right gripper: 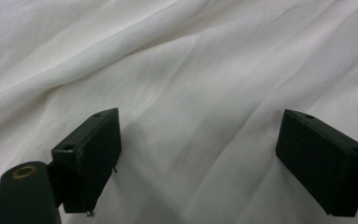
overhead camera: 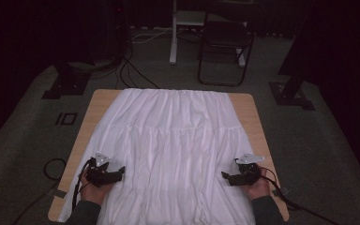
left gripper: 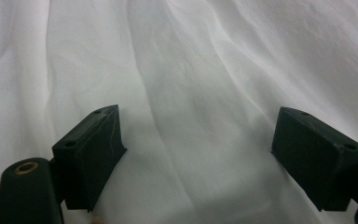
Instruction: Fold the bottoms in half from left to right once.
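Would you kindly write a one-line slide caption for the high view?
Two hand-held grippers, left and right, both open, rest on a white pleated garment spread over a wooden table.

Beyond the wooden surface (overhead camera: 253, 123), a dark folding chair (overhead camera: 225, 44) stands on the grey carpet floor (overhead camera: 318, 140). Just left of it rises a white stand post (overhead camera: 173, 33). Black cables (overhead camera: 133, 72) trail across the floor, and 2 dark stand bases (overhead camera: 65, 83) flank the surface's far corners.
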Demonstrator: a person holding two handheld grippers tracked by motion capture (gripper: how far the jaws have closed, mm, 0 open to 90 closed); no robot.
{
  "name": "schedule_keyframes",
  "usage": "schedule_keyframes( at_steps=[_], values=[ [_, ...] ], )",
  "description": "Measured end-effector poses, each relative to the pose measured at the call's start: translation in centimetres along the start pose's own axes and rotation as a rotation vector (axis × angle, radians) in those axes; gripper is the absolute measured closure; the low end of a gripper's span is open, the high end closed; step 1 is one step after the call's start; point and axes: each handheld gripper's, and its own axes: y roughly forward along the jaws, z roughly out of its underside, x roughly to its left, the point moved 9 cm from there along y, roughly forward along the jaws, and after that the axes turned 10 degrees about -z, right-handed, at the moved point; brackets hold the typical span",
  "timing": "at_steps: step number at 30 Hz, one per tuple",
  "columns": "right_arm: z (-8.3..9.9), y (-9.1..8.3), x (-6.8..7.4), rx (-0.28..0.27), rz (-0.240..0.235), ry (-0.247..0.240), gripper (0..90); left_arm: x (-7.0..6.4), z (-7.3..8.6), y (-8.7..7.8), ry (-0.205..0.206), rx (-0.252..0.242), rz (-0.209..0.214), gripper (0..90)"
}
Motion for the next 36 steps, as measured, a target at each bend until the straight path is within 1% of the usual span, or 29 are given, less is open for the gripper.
schedule_keyframes(
  at_steps=[2,7,9,10,11,12,13,14,15,16,17,18,19,20,21,22,23,24,25,26,27,28,29,30,31,32,33,34,36],
  values=[
    [0.0,0.0,0.0,-0.001,0.000,0.000,13.3,0.0,-0.1,0.0,-0.007,-0.004,-0.004,18.9],
    [0.0,0.0,0.0,-0.002,0.004,0.006,13.3,-0.2,-0.2,0.0,-0.004,-0.011,-0.001,24.8],
    [0.0,0.0,0.0,-0.002,0.006,0.009,13.3,-0.2,-0.2,-0.2,-0.002,-0.018,0.003,33.3],
    [0.0,0.0,0.0,-0.002,0.006,0.009,13.3,-0.1,-0.3,-0.4,0.003,-0.027,-0.010,35.4],
    [0.0,0.0,0.0,-0.002,0.006,0.009,13.3,-0.1,-0.3,-0.4,0.003,-0.027,-0.010,35.3],
    [0.0,0.0,0.0,-0.003,0.006,0.009,13.3,-0.1,-0.5,-0.9,-0.004,-0.052,-0.007,35.3],
    [0.0,0.0,0.0,-0.003,0.006,0.009,13.3,-0.1,-0.5,-0.9,-0.004,-0.052,-0.007,35.3],
    [0.0,0.0,0.0,-0.003,0.006,0.009,13.3,0.1,-1.0,-1.7,-0.012,-0.084,-0.001,35.3],
    [0.0,0.0,0.0,-0.003,0.006,0.009,13.3,0.1,-1.0,-1.7,-0.012,-0.084,-0.001,35.2],
    [0.0,0.0,0.0,-0.003,0.006,0.010,13.3,0.7,-1.3,-2.5,-0.012,-0.099,-0.023,34.2],
    [0.0,0.0,0.0,-0.003,0.006,0.010,13.3,0.7,-1.3,-2.5,-0.012,-0.099,-0.023,33.3],
    [0.0,0.0,0.0,-0.002,0.006,0.009,13.3,1.7,-1.5,-3.3,-0.035,-0.114,-0.042,32.3],
    [0.0,0.0,0.0,-0.002,0.007,0.009,13.3,1.7,-1.5,-3.3,-0.035,-0.114,-0.042,31.2],
    [0.0,0.0,0.1,-0.003,0.007,0.009,13.3,3.0,-1.1,-3.6,-0.050,-0.097,-0.079,29.8],
    [0.1,0.0,0.1,-0.003,0.008,0.010,13.3,3.0,-1.1,-3.6,-0.050,-0.097,-0.079,29.3],
    [0.1,0.0,0.1,-0.003,0.008,0.010,13.3,4.3,-0.4,-3.6,-0.059,-0.067,-0.116,28.6],
    [0.1,0.0,0.1,-0.002,0.008,0.010,13.3,4.3,-0.4,-3.6,-0.059,-0.067,-0.116,27.2],
    [0.1,0.0,0.1,-0.003,0.008,0.009,13.3,6.1,0.7,-3.7,-0.090,-0.031,-0.159,25.6],
    [0.1,0.0,0.1,-0.002,0.008,0.010,13.3,6.1,0.7,-3.7,-0.090,-0.031,-0.159,25.2],
    [0.1,0.0,0.1,-0.003,0.008,0.010,13.3,7.6,1.6,-3.8,-0.131,-0.011,-0.185,23.5],
    [0.1,0.0,0.1,-0.003,0.008,0.010,13.3,7.6,1.6,-3.8,-0.131,-0.011,-0.185,20.4],
    [0.1,-0.1,0.1,-0.004,0.009,0.011,13.3,9.1,2.5,-3.9,-0.165,0.016,-0.213,18.8],
    [0.1,-0.1,0.1,-0.003,0.009,0.011,13.3,9.1,2.5,-3.9,-0.165,0.016,-0.213,18.2],
    [0.1,-0.1,0.1,-0.003,0.009,0.011,13.3,10.1,3.5,-3.5,-0.205,0.042,-0.220,16.8],
    [0.1,-0.1,0.1,-0.003,0.009,0.010,13.3,10.3,3.9,-3.3,-0.220,0.059,-0.206,16.2],
    [0.1,-0.1,0.1,-0.003,0.009,0.010,13.3,10.3,3.9,-3.3,-0.220,0.059,-0.206,16.1],
    [0.1,-0.1,0.1,-0.003,0.009,0.010,13.3,10.2,4.2,-3.1,-0.232,0.072,-0.181,16.1],
    [0.1,-0.1,0.1,-0.003,0.009,0.011,13.3,10.1,4.3,-3.0,-0.233,0.081,-0.179,15.0],
    [0.1,-0.1,0.1,-0.003,0.008,0.010,13.3,9.7,4.4,-2.9,-0.195,0.092,-0.185,14.8]
  ],
)
